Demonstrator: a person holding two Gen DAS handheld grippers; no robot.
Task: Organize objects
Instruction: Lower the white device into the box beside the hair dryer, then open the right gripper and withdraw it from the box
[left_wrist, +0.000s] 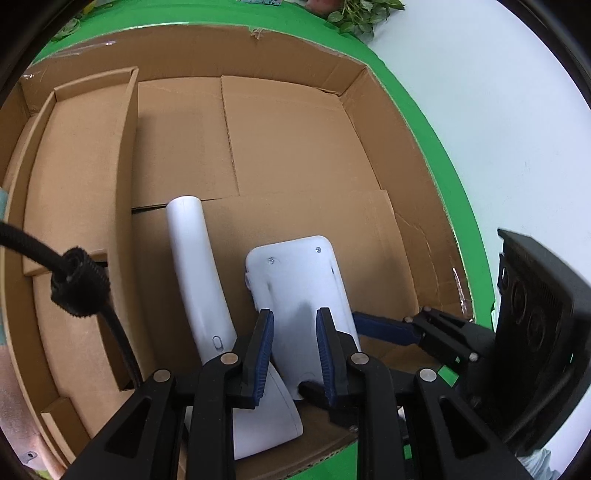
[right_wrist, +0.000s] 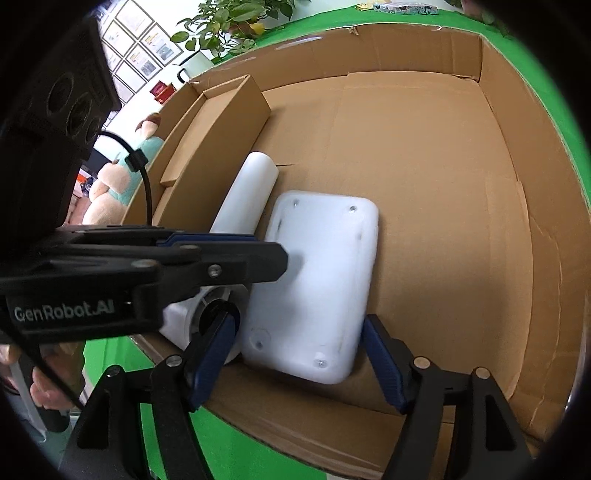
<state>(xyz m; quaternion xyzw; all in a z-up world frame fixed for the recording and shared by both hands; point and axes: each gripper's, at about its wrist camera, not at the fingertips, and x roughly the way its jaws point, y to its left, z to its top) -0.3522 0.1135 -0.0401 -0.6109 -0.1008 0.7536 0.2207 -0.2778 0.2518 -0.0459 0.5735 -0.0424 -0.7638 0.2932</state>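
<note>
Left gripper narrow, right gripper wide.

One large open cardboard box holds two white plastic parts: one curved tube and one flat rounded base. One narrow cardboard insert sits inside too.

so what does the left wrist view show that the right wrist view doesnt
Only the left wrist view: the left gripper head-on, jaws narrow over the white flat piece, and a small button on the white curved handle.

Only the right wrist view: the right gripper open, its jaws either side of the flat piece's near end, the round black opening of the handle part, framed pictures and a plush toy.

Both: the cardboard box, its inner cardboard divider, the two white parts and the green surface.
</note>
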